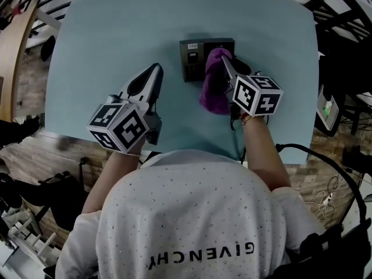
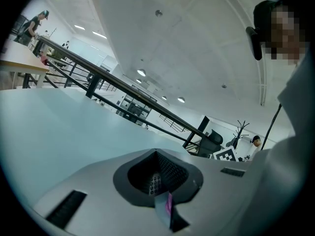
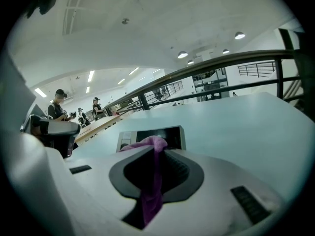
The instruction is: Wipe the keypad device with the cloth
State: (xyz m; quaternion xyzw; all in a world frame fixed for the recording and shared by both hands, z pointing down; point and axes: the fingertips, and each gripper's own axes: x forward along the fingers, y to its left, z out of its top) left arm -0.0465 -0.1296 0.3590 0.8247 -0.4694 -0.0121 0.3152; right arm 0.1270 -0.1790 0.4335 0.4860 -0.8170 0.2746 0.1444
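Note:
A black keypad device point(image 1: 192, 60) lies flat on the pale blue table point(image 1: 116, 34), beyond its middle. My right gripper point(image 1: 224, 63) is shut on a purple cloth point(image 1: 213, 85), which drapes over the device's right half and hangs toward me. In the right gripper view the cloth point(image 3: 152, 181) runs up between the jaws of the right gripper point(image 3: 158, 149), and the device point(image 3: 173, 134) lies just past them. My left gripper point(image 1: 154, 71) rests on the table left of the device, jaws together and holding nothing. In its own view the left gripper point(image 2: 156, 152) points across bare table.
A black cable point(image 1: 235, 138) trails from the device toward the table's near edge. A railing point(image 2: 123, 87) and several desks stand beyond the far edge. Chairs and gear point(image 1: 343, 115) crowd the floor at right. Bare table point(image 1: 104, 57) stretches left of the device.

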